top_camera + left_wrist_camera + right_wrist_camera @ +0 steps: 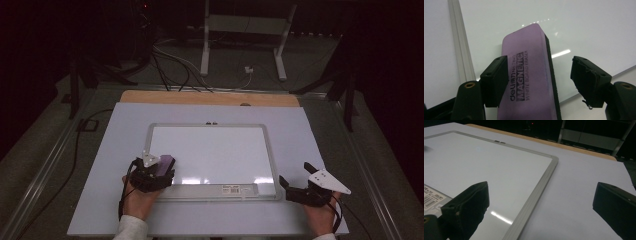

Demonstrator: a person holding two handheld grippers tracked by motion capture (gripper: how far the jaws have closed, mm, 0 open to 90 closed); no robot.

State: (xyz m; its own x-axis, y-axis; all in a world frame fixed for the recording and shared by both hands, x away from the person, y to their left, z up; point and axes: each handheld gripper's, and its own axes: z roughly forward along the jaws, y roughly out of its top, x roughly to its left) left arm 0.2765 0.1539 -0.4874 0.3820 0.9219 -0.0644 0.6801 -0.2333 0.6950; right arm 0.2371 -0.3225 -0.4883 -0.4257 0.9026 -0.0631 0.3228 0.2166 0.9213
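Nearest the camera, two hands come in from the bottom edge, one pair of tongs in each. The left tongs (pixel 159 169) sit over the near left corner of the whiteboard (pixel 215 150), straddling the purple eraser (pixel 529 72). In the left gripper view the eraser lies flat on the white surface, printed side up, just inside the frame. The left pad is right at the eraser's edge, though I can't quite tell if it touches; the right pad stands clearly off it with a gap between. So those tongs are about half open and gripping nothing. My read: the eraser is set down there or about to be picked up, lined up lengthwise between the jaws for an easy squeeze.

Over to the right tongs (pixel 296 177), parked on the tabletop (pixel 100 200) just off the board's near right corner. Its jaws are spread wide, nothing between them, likely just waiting out of the way.

Count so far: one eraser, one whiteboard, two tongs.

Farther back, the board's surface looks wiped clean, with a barcode label (pixel 237 189) on the near frame. Beyond it is a wooden strip (pixel 210 98) at the tabletop's far edge, then cables (pixel 170 65) and a white stand (pixel 245 40) on the dark floor.
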